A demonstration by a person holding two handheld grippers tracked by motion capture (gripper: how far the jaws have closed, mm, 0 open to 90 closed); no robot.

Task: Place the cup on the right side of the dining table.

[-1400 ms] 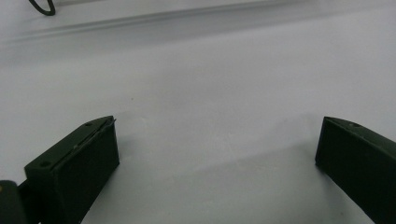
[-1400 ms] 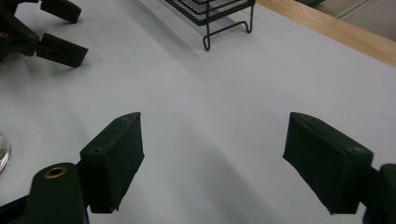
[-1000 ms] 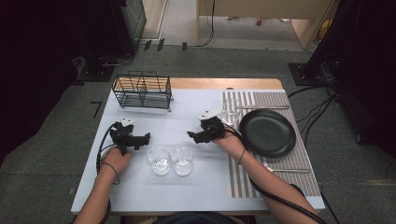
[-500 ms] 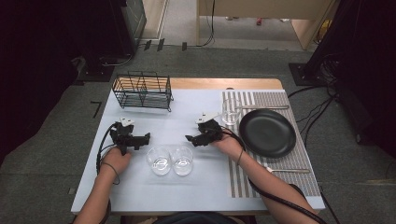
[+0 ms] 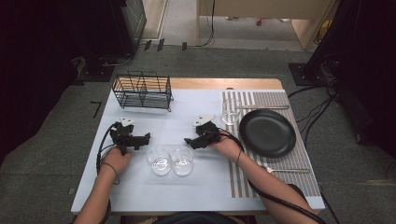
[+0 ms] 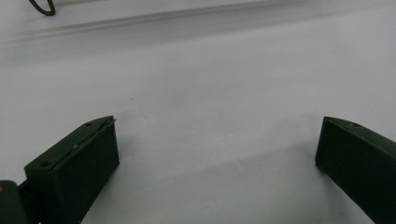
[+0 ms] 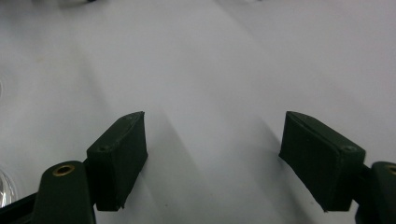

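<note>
Two clear glasses (image 5: 159,160) (image 5: 182,160) stand side by side near the front of the pale table (image 5: 196,100). My left gripper (image 5: 147,136) lies just left of them, pointing right, its jaws wide apart over bare tabletop (image 6: 218,135). My right gripper (image 5: 187,141) sits just behind the right glass, pointing left. Its jaws stand apart with nothing between them (image 7: 212,135). A sliver of glass (image 7: 3,186) shows at the lower left edge of the right gripper view. A third glass (image 5: 231,111) stands on the striped mat (image 5: 280,100).
A black wire rack (image 5: 142,90) stands at the back left. A black plate (image 5: 267,133) lies on the striped mat at the right, with cutlery behind it (image 5: 261,107) and in front of it (image 5: 289,170).
My right gripper has shifted slightly to the left and toward the front of the table. My left gripper has stayed put.
</note>
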